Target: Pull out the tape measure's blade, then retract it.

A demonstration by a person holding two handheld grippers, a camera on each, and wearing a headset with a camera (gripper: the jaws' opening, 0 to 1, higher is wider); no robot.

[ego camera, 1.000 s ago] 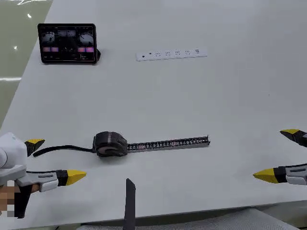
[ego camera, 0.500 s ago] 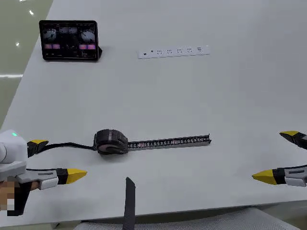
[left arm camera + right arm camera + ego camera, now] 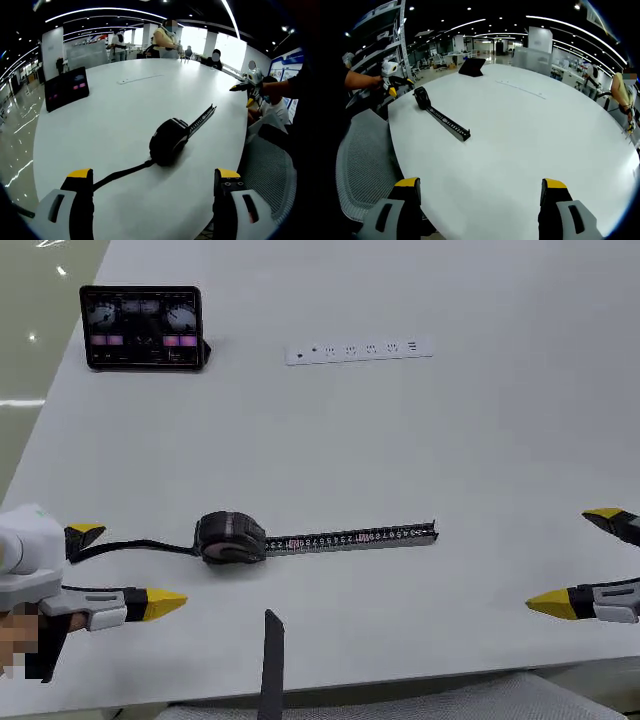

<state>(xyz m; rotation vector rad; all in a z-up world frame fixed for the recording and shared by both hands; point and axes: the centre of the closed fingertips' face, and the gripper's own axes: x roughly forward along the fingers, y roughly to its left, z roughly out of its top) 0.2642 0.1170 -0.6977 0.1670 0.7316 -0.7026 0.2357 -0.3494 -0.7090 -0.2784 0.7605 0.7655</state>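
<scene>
1. Task object: the tape measure (image 3: 231, 538) lies on the white tabletop (image 3: 400, 440), near the front edge and left of centre. Its blade (image 3: 355, 537) is drawn out to the right and rests flat on the surface. A dark wrist strap (image 3: 140, 545) trails from the case toward the left.
2. Left gripper (image 3: 128, 567): jaws spread wide, holding nothing. It sits just left of the case, with the strap running between its yellow tips. In the left gripper view the case lies straight ahead, between the jaws but not touched.
3. Right gripper (image 3: 574, 560): jaws spread wide, holding nothing, well apart from the hooked end of the blade.
4. Change over the last second: none of note. The blade shows the same length as before, the case has not shifted, and both grippers have stayed almost where they were.
5. Meaning for the task: the pull-out appears complete and retraction has not begun. The likely next step is for the left gripper to close on the case.
6. Background: a tablet (image 3: 142, 328) and a power strip (image 3: 358, 351) stand at the far side, uninvolved.
</scene>
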